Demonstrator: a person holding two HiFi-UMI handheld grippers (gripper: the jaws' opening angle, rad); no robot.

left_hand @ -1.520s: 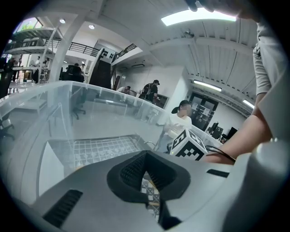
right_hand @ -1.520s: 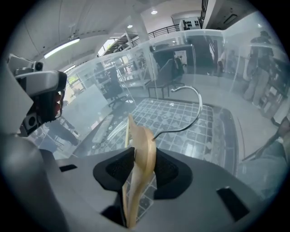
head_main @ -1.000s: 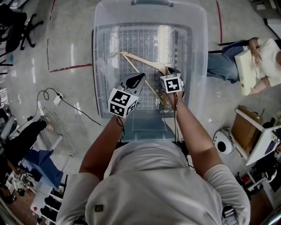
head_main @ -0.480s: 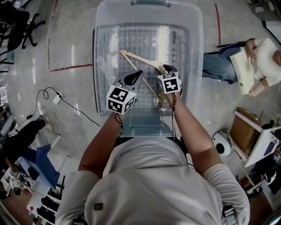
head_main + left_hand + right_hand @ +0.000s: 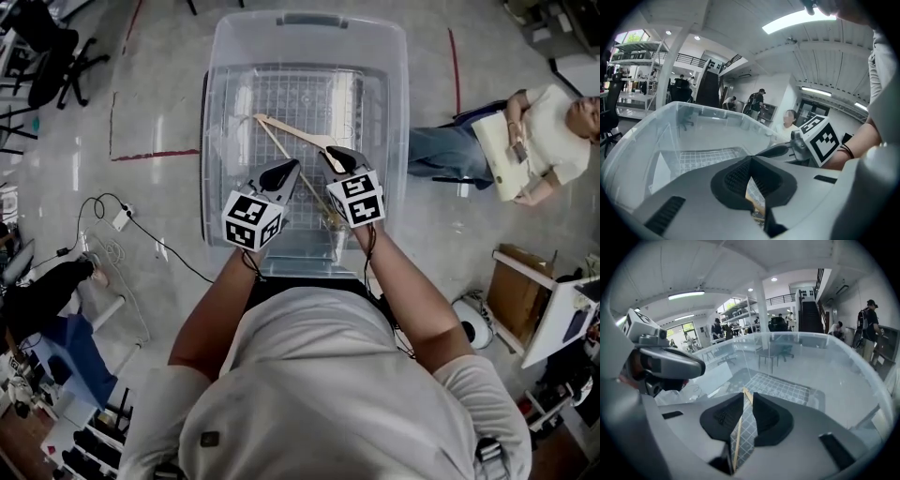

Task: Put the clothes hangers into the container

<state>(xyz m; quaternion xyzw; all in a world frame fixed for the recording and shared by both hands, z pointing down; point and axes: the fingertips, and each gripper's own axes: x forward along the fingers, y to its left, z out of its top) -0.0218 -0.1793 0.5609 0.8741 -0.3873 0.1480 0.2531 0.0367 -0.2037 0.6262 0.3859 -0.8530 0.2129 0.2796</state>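
Your hanger (image 5: pixel 295 133) lies flat on the grid floor of the clear container (image 5: pixel 212 94), roughly mid-container and free of both grippers.

L gripper (image 5: pixel 750 158): tips together, nothing gripped. Grid floor & a bit of wood show through the gap behind the tips.

R gripper (image 5: pixel 747 393): jaws have just been closing and are now down to a narrow slit, pads not pressing on anything. The thin wood strip seen in that slit is prob. the hanger lying below, not smth held.

In the head view both grippers hover side by side above the container's near half, w/ the R tip over the hanger's neck.
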